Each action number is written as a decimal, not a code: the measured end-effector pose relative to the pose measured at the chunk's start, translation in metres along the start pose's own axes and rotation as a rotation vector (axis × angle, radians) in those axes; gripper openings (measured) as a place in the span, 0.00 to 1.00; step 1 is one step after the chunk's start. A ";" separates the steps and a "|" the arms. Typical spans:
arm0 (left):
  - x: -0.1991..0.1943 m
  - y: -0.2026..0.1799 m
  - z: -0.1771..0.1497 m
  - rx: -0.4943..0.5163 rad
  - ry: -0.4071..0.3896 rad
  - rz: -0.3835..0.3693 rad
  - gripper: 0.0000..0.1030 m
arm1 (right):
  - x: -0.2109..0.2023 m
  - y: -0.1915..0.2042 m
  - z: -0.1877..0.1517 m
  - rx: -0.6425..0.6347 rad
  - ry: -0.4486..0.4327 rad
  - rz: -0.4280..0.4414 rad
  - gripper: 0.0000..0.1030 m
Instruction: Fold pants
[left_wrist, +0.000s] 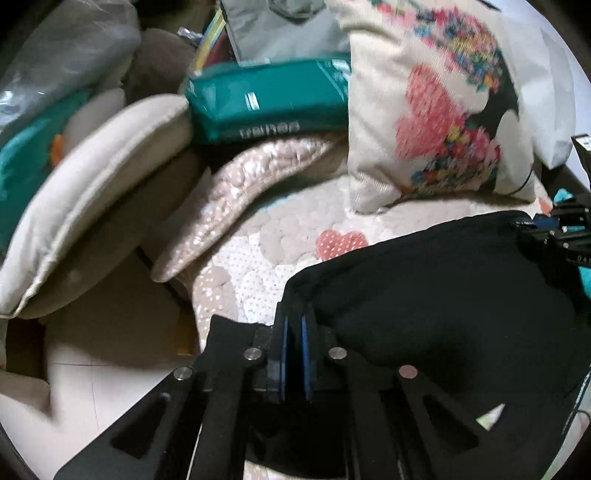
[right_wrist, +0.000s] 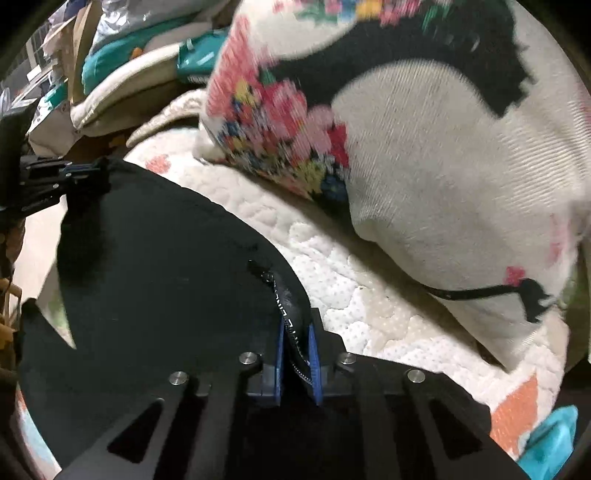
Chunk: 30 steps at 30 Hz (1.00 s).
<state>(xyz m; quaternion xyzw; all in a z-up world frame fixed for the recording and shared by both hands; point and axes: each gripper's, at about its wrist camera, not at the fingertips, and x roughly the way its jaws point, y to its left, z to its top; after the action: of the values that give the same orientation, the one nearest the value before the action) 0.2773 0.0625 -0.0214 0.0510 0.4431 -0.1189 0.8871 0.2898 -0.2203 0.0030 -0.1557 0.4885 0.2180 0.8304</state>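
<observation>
Black pants (left_wrist: 436, 295) hang stretched between both grippers above a quilted bed cover. My left gripper (left_wrist: 295, 317) is shut on one corner of the pants' edge. In the right wrist view the pants (right_wrist: 159, 258) spread to the left, and my right gripper (right_wrist: 297, 325) is shut on the other corner, at the zipper. The right gripper also shows at the right edge of the left wrist view (left_wrist: 543, 225). The left gripper shows at the left edge of the right wrist view (right_wrist: 85, 173), pinching the fabric.
A cream pillow with a floral print (left_wrist: 436, 110) (right_wrist: 424, 129) stands on the quilted cover (left_wrist: 266, 251) (right_wrist: 369, 295) just behind the pants. A teal package (left_wrist: 266, 99) and beige cushions (left_wrist: 96, 184) lie at the left. Floor (left_wrist: 103, 387) shows beyond the bed's edge.
</observation>
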 end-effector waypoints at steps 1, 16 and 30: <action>-0.009 -0.001 -0.002 -0.008 -0.011 0.004 0.06 | -0.007 0.002 -0.002 0.008 -0.011 -0.005 0.12; -0.154 -0.032 -0.097 -0.090 -0.132 -0.005 0.06 | -0.112 0.052 -0.087 0.058 -0.062 -0.015 0.12; -0.170 -0.083 -0.213 -0.143 0.018 0.045 0.06 | -0.098 0.108 -0.213 0.092 0.072 -0.004 0.12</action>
<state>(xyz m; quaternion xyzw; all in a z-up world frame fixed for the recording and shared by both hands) -0.0076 0.0523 -0.0127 -0.0016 0.4572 -0.0666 0.8869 0.0335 -0.2487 -0.0165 -0.1261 0.5272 0.1879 0.8190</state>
